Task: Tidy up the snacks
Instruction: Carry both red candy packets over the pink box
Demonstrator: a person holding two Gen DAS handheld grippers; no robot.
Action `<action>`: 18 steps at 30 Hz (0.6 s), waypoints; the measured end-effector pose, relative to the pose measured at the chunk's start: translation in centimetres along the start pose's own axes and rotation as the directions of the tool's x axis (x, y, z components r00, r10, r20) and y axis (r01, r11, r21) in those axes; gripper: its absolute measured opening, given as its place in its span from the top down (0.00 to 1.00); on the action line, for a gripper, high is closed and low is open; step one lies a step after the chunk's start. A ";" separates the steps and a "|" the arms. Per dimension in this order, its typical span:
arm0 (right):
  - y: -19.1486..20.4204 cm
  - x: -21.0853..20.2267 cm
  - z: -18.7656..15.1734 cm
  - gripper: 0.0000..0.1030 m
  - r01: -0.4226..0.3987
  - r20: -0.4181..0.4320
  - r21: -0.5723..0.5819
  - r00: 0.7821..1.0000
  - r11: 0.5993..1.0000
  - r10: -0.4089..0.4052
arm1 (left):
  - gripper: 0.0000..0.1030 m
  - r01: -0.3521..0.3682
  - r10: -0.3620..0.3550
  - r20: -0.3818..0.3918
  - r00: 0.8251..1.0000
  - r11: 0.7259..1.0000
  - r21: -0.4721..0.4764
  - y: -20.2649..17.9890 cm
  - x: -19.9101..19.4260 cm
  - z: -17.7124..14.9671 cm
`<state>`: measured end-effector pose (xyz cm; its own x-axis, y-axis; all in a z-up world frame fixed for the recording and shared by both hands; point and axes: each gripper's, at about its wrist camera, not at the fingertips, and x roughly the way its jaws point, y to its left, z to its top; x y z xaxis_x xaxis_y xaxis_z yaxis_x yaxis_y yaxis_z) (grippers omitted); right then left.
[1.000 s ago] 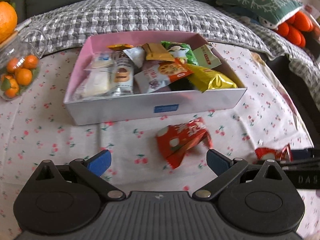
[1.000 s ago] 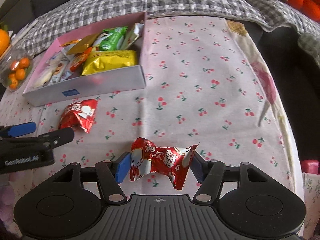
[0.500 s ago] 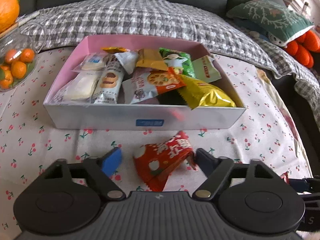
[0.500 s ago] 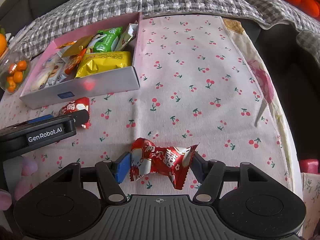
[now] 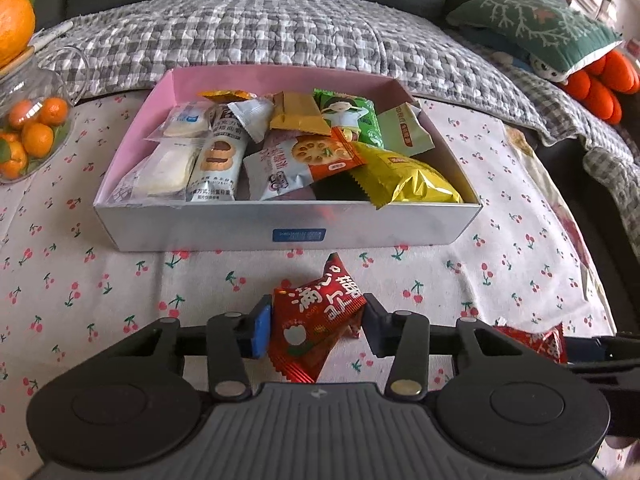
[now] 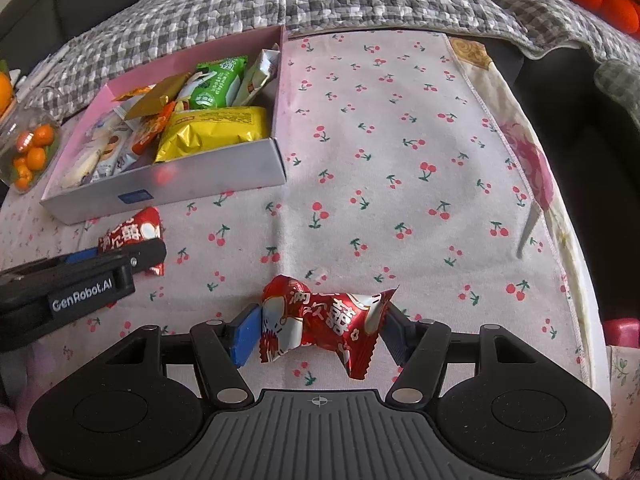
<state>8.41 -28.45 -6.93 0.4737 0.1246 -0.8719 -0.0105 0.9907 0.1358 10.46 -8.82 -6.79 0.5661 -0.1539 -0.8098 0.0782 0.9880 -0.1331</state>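
Red foil candy packet, left (image 5: 316, 324): between left gripper (image 5: 314, 330) pads, jaws closing, near side of box.
Red foil candy packet, right (image 6: 324, 322): clamped in right gripper (image 6: 320, 334).
Pink-lined white cardboard box (image 5: 288, 232): snacks inside, far on cherry-print tablecloth (image 6: 400, 160).

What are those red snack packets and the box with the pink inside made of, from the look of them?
The red packet in the left gripper, whose jaws are closing on it, and the red packet in the right gripper look like glossy metallised plastic film: crinkled, with bright glints. The box seems to be thin cardboard, with straight folded walls and a faintly shiny pale outside; plastic-coated card is possible.
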 end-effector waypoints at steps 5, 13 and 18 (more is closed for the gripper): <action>0.7 -0.2 0.3 0.38 -0.017 0.005 0.005 1.000 1.000 0.017 | 0.60 0.003 -0.003 -0.012 1.000 1.000 -0.005 0.7 -0.6 0.0; 2.0 -0.8 1.4 0.38 -0.064 0.024 0.040 0.998 0.997 0.063 | 0.60 0.011 -0.011 0.001 1.000 1.000 -0.012 2.2 -2.8 -0.1; 3.0 -1.7 2.2 0.38 -0.103 0.049 0.064 0.994 0.993 0.100 | 0.60 0.013 -0.013 0.013 1.000 1.000 -0.020 3.5 -3.9 0.0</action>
<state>9.47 -25.83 -4.00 0.5129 0.2200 -0.8298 -0.0032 0.9671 0.2545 8.48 -4.77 -4.09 0.5760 -0.1663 -0.8004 0.0690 0.9855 -0.1551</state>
